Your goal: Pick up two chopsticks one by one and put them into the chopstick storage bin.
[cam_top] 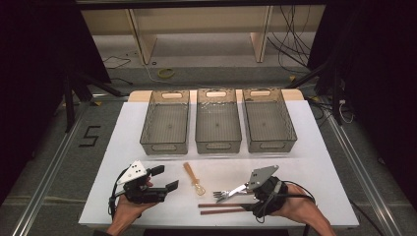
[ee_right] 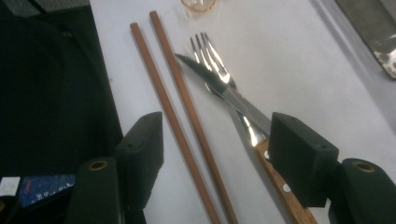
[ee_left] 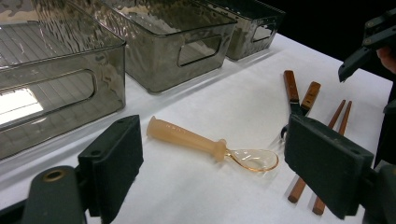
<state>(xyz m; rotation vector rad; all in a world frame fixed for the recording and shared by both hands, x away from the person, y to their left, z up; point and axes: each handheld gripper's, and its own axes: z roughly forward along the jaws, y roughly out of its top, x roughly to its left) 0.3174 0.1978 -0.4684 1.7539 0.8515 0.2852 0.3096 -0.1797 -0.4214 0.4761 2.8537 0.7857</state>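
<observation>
A white table (cam_top: pixel 305 147) stands in a dark room with a grey floor and loose cables behind it. Three see-through grey plastic bins (cam_top: pixel 218 120) sit in a row at the back. Near the front lie one clear orange plastic spoon (cam_top: pixel 193 178), two thin brown wooden chopsticks (cam_top: pixel 221 208), one shiny metal fork (ee_right: pixel 212 63) and one knife (ee_right: pixel 233 100) with a wooden handle. The left gripper (cam_top: pixel 164 179) hangs wide open, holding nothing. The right gripper (ee_right: pixel 217 154) is wide too, over the chopsticks and knife handle.

Two brown chopsticks (ee_right: pixel 187 121) lie side by side on the white table, beside a crossed knife (ee_right: pixel 243 109) and fork (ee_right: pixel 212 58)
</observation>
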